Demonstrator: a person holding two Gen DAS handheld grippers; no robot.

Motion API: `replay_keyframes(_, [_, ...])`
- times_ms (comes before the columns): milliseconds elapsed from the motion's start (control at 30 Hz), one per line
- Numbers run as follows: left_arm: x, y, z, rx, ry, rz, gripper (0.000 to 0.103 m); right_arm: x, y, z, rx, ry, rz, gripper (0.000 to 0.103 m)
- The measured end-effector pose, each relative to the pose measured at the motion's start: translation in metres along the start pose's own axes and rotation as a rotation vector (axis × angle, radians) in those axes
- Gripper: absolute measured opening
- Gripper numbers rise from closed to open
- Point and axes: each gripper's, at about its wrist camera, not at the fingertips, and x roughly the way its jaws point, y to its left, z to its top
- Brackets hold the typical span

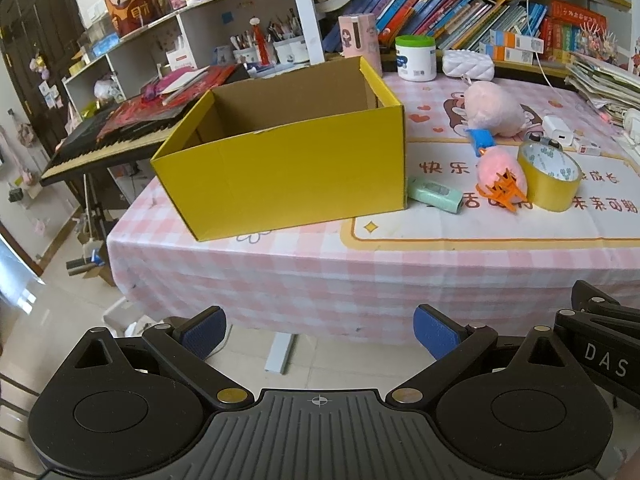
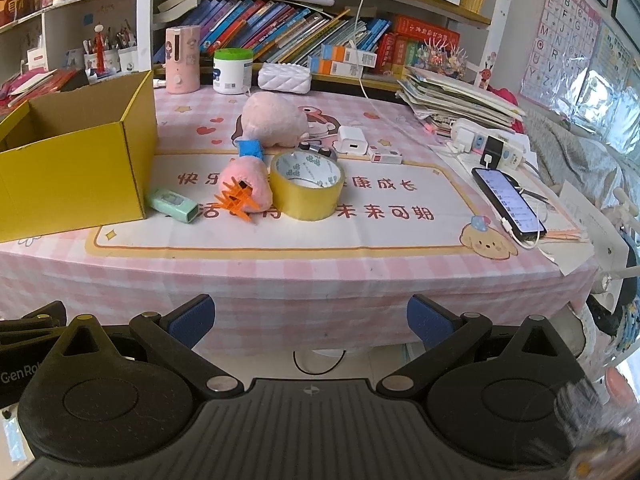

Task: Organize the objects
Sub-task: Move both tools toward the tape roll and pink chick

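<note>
Box point(image 1: 288, 168): an open yellow carton is set on the pink checked cloth point(image 2: 320, 272); nothing is seen inside, though its floor is partly hidden.
Green case point(image 2: 172, 204): laid just beside the box, on its tape side.
Pink plush point(image 2: 250, 178): found next outward, with its orange feet point(image 2: 238, 200) towards the case.
Tape point(image 2: 308, 184): stood touching the plush, farther from the box.
Left gripper point(image 1: 320, 332): spread wide, nothing held, kept short of the table edge.
Right gripper point(image 2: 310, 322): likewise released and unloaded.
Step advice: the case is probably best taken first, approached low and pinched across its narrow sides, so the plush is not dragged.
</note>
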Motion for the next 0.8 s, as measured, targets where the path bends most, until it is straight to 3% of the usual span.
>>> replay_keyframes(600, [0.026,-0.041,0.027,-0.029,0.051,0.003,0.101,0.05,-0.032,0.029,-0.02,0.046,0.05,0.103])
replay_keyframes(800, [0.039,-0.047,0.039,-0.077,0.054,-0.024,0.101,0.073,-0.045,0.044,-0.054,0.051,0.122,0.103])
